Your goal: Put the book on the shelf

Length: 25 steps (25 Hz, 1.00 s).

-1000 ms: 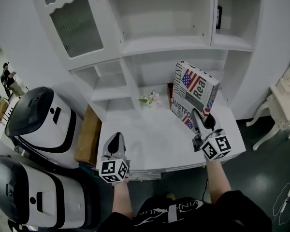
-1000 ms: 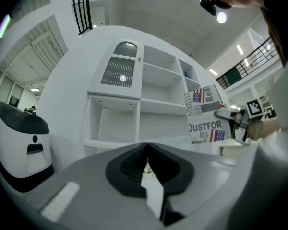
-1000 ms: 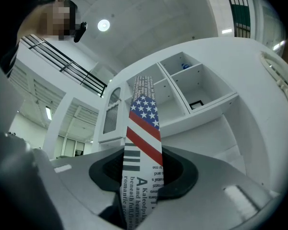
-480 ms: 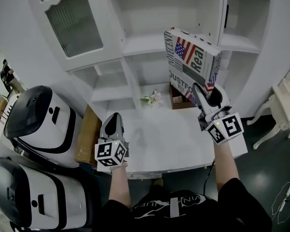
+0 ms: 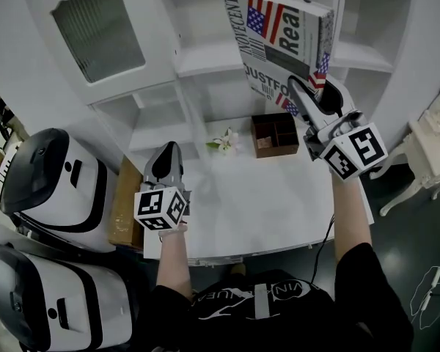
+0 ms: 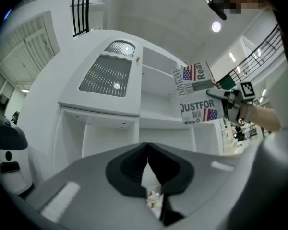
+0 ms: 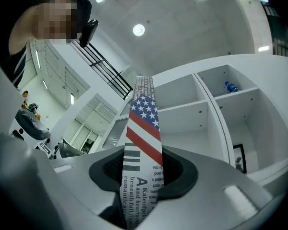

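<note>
The book [image 5: 282,46], a thick box-like volume with a flag and newsprint cover, hangs in the air in front of the white shelf unit [image 5: 213,57], level with its middle shelf. My right gripper [image 5: 313,101] is shut on the book's lower edge; in the right gripper view the book [image 7: 143,152] stands edge-on between the jaws. From the left gripper view the book [image 6: 198,98] shows at the upper right. My left gripper [image 5: 166,169] hovers over the white table [image 5: 257,211] at the left, shut and empty.
A small brown wooden organiser [image 5: 275,134] and a sprig of pale flowers [image 5: 224,141] sit on the table by the shelf's base. Two white-and-black machines [image 5: 48,189] stand at the left. A white side table [image 5: 433,152] is at the right.
My right gripper has lifted the book from low over the table up to shelf height, uncovering the brown organiser. The left gripper has stayed over the table's left side.
</note>
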Available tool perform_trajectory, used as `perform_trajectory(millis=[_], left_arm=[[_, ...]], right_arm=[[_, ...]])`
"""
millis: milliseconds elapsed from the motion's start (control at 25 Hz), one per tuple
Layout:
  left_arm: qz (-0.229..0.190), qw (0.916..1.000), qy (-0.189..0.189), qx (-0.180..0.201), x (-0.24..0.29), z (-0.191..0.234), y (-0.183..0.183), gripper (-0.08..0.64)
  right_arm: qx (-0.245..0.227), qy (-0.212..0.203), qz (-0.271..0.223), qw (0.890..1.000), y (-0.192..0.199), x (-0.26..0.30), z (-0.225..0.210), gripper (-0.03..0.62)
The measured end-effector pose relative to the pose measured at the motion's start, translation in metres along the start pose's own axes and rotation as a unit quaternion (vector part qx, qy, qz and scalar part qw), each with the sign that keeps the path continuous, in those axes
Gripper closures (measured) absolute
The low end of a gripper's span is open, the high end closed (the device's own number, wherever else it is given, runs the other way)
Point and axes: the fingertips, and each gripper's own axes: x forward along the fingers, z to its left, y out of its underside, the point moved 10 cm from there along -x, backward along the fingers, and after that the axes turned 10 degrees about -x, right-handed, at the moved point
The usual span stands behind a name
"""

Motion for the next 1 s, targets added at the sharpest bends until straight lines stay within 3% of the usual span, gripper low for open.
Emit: perform_trajectory(millis=[280,480,600,720,1000], left_arm=[[-0.008,0.9999,0.009,0.007,0.013,0.007,-0.008,0.56],[-0.011,0.9998,0.01,0.011,0.019,0.011,-0.01,0.56],[-0.01,0.9998,0.011,0.009,0.022,0.014,-0.01,0.56],[-0.008,0.9999,0.014,0.003,0.025,0.012,-0.007,0.56],[-0.002,0.9999,0.016,0.0,0.028,0.014,0.0,0.56]], right_arm=[[-0.056,0.001,-0.016,0.998,-0.023,0.032,-0.022,0.434],[-0.153,0.007,0.008,0.988,-0.028,0.056,-0.032,0.434],[-0.26,-0.001,0.045,0.965,-0.023,0.076,-0.033,0.434],[-0.365,-0.026,0.097,0.925,-0.011,0.092,-0.029,0.434],[-0.474,-0.074,0.142,0.866,0.021,0.126,-0.021,0.434]])
